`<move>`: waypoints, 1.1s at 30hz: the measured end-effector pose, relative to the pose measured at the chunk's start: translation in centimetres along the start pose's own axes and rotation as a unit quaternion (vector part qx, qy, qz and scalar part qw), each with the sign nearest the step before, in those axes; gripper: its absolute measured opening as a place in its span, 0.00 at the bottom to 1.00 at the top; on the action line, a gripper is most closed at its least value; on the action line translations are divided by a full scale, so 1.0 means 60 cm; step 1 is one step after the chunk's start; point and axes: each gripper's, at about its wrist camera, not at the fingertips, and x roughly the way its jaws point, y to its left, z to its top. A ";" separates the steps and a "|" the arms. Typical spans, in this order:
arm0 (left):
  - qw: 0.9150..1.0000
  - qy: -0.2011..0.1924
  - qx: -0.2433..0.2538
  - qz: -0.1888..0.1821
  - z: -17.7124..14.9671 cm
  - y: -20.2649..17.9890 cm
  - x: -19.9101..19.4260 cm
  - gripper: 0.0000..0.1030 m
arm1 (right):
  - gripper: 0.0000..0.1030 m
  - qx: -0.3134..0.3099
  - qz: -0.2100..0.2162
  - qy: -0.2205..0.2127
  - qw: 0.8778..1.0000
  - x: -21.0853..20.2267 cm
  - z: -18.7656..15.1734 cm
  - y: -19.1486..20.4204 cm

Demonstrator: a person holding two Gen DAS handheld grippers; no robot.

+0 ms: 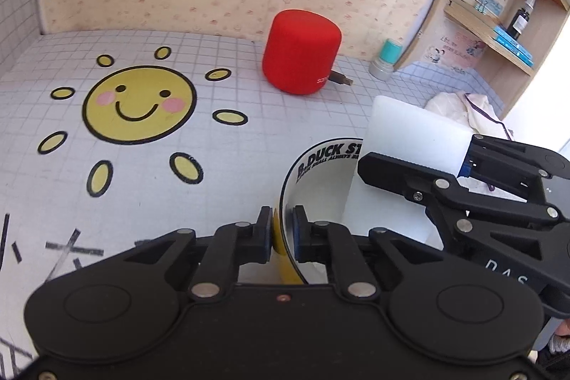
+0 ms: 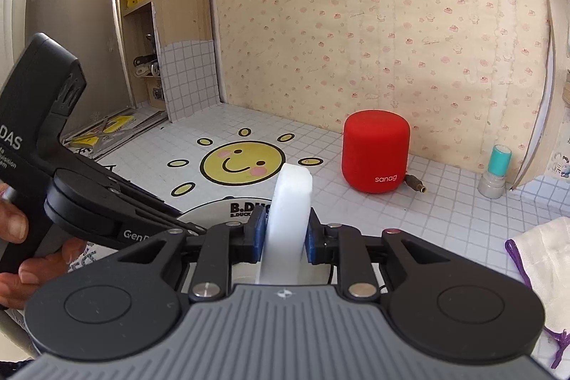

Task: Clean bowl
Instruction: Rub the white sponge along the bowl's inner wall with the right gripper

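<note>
The left gripper (image 1: 283, 230) is pinching the near rim of the bowl (image 1: 320, 162), which is sitting near the front edge of the desk (image 1: 213, 187). The right gripper (image 2: 286, 237) is squeezing a white sponge (image 2: 290, 202) and holding it upright over the bowl's inside. Behind them a red speaker (image 2: 376, 152) is standing near the back edge, a teal-capped stamp (image 2: 495, 173) toward the back right corner, and a white cloth (image 2: 541, 262) is lying at the right edge.

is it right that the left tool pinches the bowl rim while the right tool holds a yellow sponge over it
Not quite: the sponge is white, not yellow, as the right wrist view shows. The rest stands: the left tool pinches the bowl rim while the right tool holds the sponge over it.
</note>
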 end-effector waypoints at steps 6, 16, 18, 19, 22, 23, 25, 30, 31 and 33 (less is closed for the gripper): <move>0.998 -0.024 -0.052 0.038 -0.019 -0.011 -0.011 0.12 | 0.25 -0.009 -0.002 0.005 1.000 -0.006 -0.004 0.002; 0.997 -0.021 -0.060 0.043 -0.021 -0.013 -0.011 0.12 | 0.21 -0.001 0.014 -0.002 1.000 0.006 0.000 0.001; 0.997 -0.021 -0.061 0.039 -0.021 -0.011 -0.012 0.12 | 0.21 0.002 0.022 -0.005 1.000 0.012 0.001 0.003; 0.997 -0.019 -0.062 0.036 -0.021 -0.009 -0.011 0.12 | 0.21 0.006 0.027 -0.007 1.000 0.014 0.002 0.002; 0.998 -0.019 -0.053 0.033 -0.022 -0.011 -0.011 0.12 | 0.21 0.019 0.043 -0.010 0.999 0.016 0.006 -0.001; 0.998 -0.018 -0.046 0.030 -0.022 -0.011 -0.011 0.12 | 0.21 0.021 0.048 -0.012 0.999 0.016 0.007 -0.001; 0.999 -0.016 -0.039 0.025 -0.021 -0.011 -0.011 0.12 | 0.21 0.030 0.070 -0.015 0.997 0.018 0.008 -0.005; 0.999 -0.010 -0.032 0.017 -0.021 -0.005 -0.011 0.12 | 0.20 0.025 0.101 -0.015 0.994 0.030 0.011 -0.004; 0.999 -0.010 -0.035 0.018 -0.021 -0.004 -0.010 0.12 | 0.20 0.019 0.093 -0.015 0.995 0.031 0.012 -0.001; 0.999 -0.012 -0.037 0.020 -0.022 -0.006 -0.011 0.12 | 0.20 0.002 0.072 -0.017 0.997 0.029 0.012 0.007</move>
